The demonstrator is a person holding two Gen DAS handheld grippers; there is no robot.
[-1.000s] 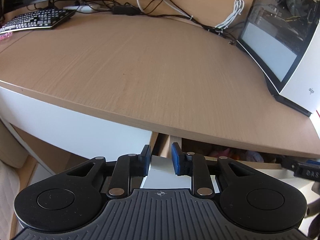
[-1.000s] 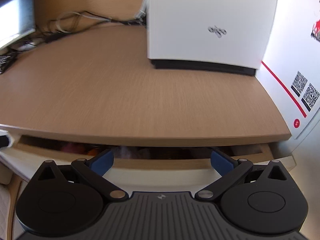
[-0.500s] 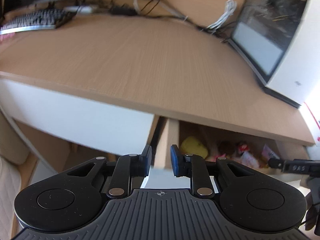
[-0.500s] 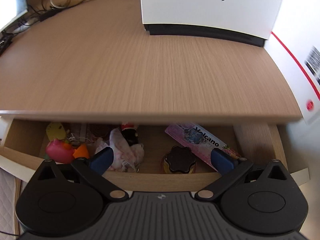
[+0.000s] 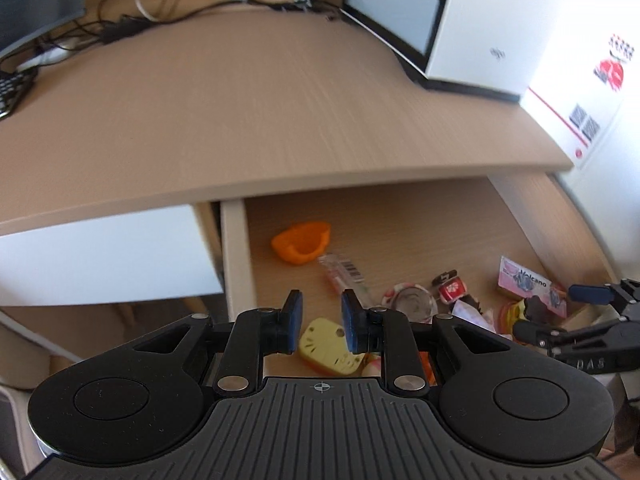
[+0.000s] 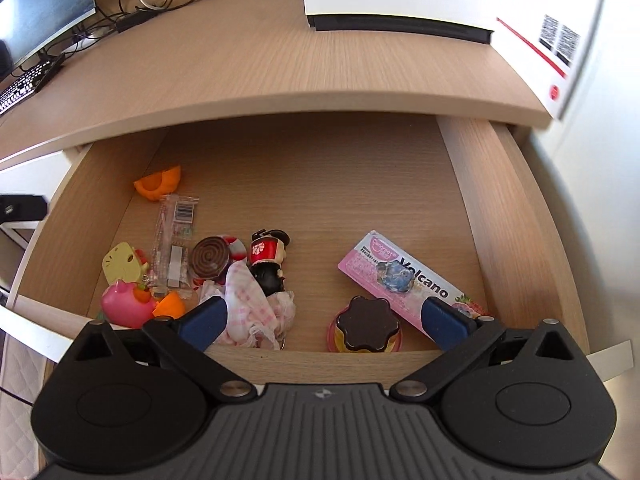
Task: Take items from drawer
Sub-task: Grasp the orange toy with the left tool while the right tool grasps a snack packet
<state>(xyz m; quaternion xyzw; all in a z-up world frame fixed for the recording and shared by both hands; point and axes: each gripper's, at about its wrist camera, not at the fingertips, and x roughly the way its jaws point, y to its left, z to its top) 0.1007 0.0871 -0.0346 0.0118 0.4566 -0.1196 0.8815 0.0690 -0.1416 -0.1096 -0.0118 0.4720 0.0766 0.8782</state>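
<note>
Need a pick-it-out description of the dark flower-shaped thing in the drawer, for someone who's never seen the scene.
Start at the open drawer under the wooden desktop and go to its front edge, right of centre. The dark brown flower-shaped piece sits there on a pink and yellow base, just in front of the pink Volcano packet. Its scalloped dark top is flat and plain, unlike the spiral-topped disc further left.

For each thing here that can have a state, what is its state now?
drawer: pulled open, items inside
left claw: nearly closed, holding nothing
right claw: open wide, holding nothing
monitor: screen dark
</note>
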